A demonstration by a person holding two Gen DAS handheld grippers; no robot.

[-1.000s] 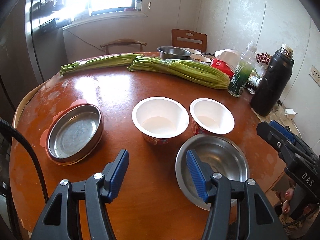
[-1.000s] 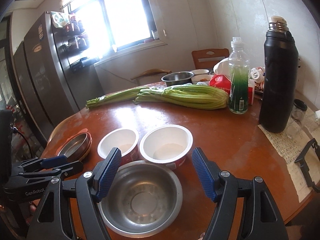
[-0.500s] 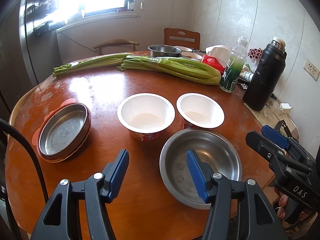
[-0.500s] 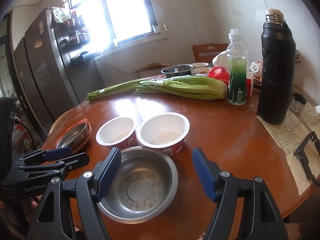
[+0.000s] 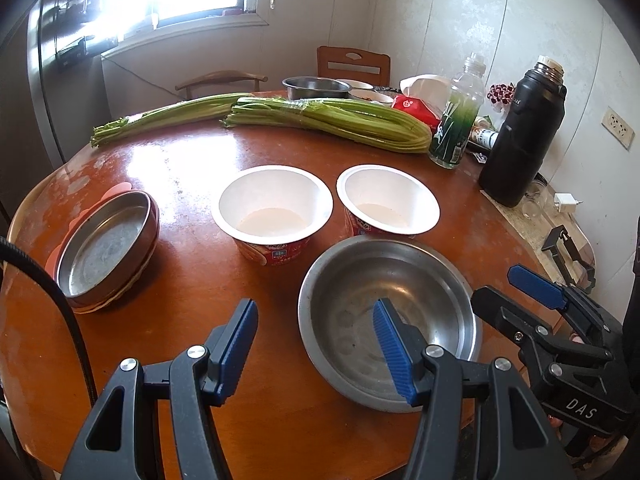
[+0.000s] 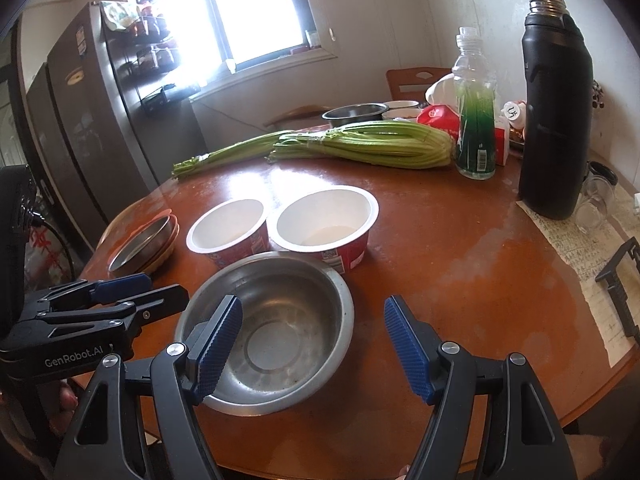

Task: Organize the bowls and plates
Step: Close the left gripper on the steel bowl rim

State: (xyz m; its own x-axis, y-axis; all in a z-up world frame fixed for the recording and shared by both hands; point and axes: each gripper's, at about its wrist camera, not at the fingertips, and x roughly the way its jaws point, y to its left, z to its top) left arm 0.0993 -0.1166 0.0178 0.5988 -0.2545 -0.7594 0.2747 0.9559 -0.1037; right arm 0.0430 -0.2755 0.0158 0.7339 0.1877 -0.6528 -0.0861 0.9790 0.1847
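Observation:
A steel bowl (image 5: 432,304) (image 6: 280,320) stands empty near the front edge of the round wooden table (image 5: 172,168). Behind it are two white paper noodle cups (image 5: 276,208) (image 5: 388,204), also seen in the right wrist view (image 6: 228,224) (image 6: 326,216). A shallow steel dish (image 5: 106,248) (image 6: 142,244) lies on a pink plate at the left. My left gripper (image 5: 314,304) (image 6: 168,286) is open at the bowl's left rim, its right finger over the bowl. My right gripper (image 6: 313,304) (image 5: 496,286) is open at the bowl's right side, its left finger over the bowl. Neither holds anything.
Two celery bundles (image 5: 332,120) lie across the back of the table. A black thermos (image 6: 554,120), a green bottle (image 6: 476,116), a red carton and another steel bowl (image 5: 316,86) stand at the back right. A printed paper (image 6: 592,248) and a black stand lie at the right edge.
Both grippers have sunk a little toward the table and drawn in on the steel bowl from either side. Their jaws stand as wide as before. The dishes have not moved.

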